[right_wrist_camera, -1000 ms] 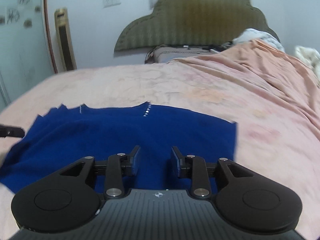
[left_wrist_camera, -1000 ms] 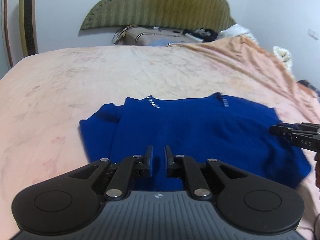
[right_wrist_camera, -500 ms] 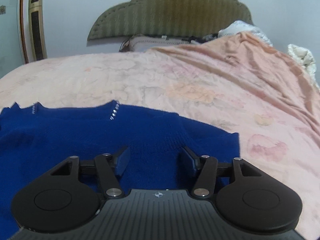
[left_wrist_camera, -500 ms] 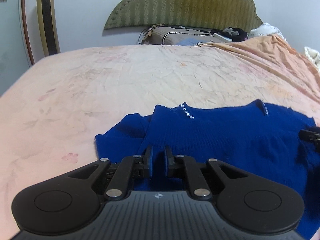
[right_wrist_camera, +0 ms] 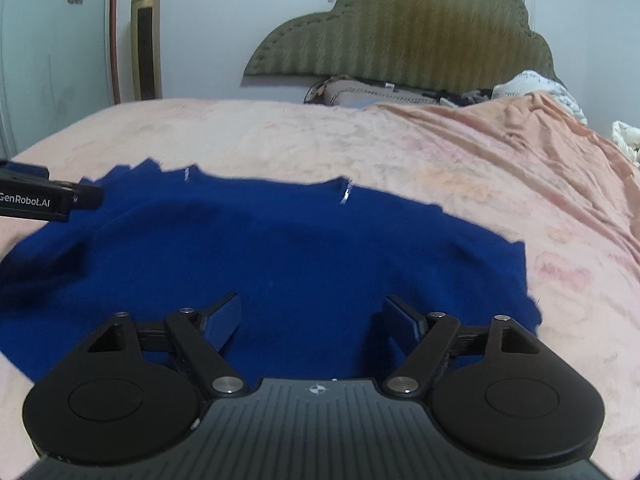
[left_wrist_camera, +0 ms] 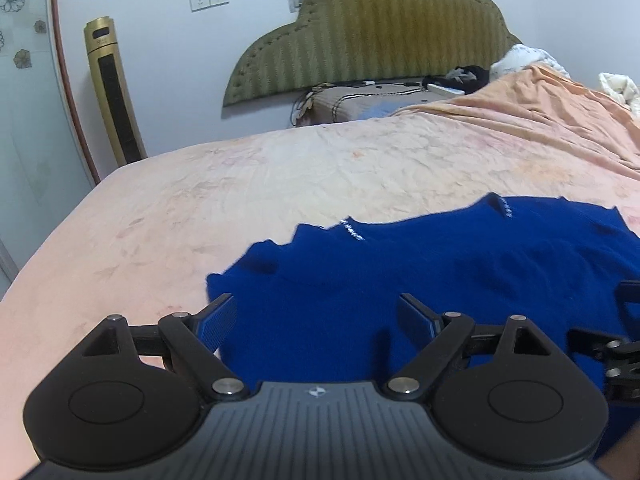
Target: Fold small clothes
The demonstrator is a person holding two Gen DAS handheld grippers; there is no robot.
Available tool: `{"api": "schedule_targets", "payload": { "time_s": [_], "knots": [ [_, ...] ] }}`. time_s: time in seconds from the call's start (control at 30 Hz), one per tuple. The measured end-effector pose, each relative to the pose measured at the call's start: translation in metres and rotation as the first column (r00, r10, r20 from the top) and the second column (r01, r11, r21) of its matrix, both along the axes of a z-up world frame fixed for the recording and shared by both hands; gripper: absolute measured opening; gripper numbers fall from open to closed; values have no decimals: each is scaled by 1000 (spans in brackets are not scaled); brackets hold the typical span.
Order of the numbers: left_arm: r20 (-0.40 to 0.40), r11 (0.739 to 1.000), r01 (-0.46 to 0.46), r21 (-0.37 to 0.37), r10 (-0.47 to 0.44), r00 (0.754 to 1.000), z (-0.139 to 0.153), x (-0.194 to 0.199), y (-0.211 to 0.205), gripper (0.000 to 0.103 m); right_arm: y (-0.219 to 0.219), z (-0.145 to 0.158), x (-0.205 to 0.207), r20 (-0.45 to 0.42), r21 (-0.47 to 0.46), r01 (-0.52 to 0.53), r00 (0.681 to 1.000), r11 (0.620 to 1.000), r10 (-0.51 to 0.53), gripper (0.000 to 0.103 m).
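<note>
A small royal-blue knit garment (left_wrist_camera: pixel 420 268) with silver studs near its far edge lies spread on the pink bedspread (left_wrist_camera: pixel 240 200). My left gripper (left_wrist_camera: pixel 316 312) hovers over its left part, jaws opening wide, nothing pressed between the pads. In the right wrist view the same blue garment (right_wrist_camera: pixel 280 248) fills the foreground. My right gripper (right_wrist_camera: pixel 312 312) is above its near right part, jaws also opening, with only cloth lying below the gap. The left gripper's finger (right_wrist_camera: pixel 48 200) shows at that view's left edge.
An olive padded headboard (left_wrist_camera: pixel 380 40) stands against the far wall, with a pillow (left_wrist_camera: pixel 360 100) and small items below it. An orange blanket (left_wrist_camera: pixel 540 120) is bunched at the right. A gold tower fan (left_wrist_camera: pixel 114 92) stands beyond the bed's left edge.
Both grippers' jaws have swung apart from near shut to wide. Both views have shifted, and the garment now lies lower right in the left view and more central in the right view.
</note>
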State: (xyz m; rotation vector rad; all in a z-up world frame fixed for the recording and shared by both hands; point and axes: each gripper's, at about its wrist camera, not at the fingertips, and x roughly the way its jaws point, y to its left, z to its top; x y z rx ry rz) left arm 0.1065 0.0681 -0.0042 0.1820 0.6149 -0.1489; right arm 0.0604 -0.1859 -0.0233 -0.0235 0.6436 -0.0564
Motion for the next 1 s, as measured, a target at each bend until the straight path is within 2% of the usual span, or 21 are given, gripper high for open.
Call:
{"api": "schedule_targets", "payload": {
  "time_s": [0.4,0.7,1.0],
  "knots": [
    [-29,1000,-7,20,8,1000,-7,-8,-8,88,10,-17,-9,-28,-17,22,999,1000,-23,92],
    [-45,999,-16,30,17,999,-11,-8,-9,88,10,-15,-12,-26,-16,27,999,1000,-27,92],
    [-49,999,-18,34,19,999,-12,-9,-10,88,20,-1,-25,5,-38,7,1000,999,-7,93]
  ]
}}
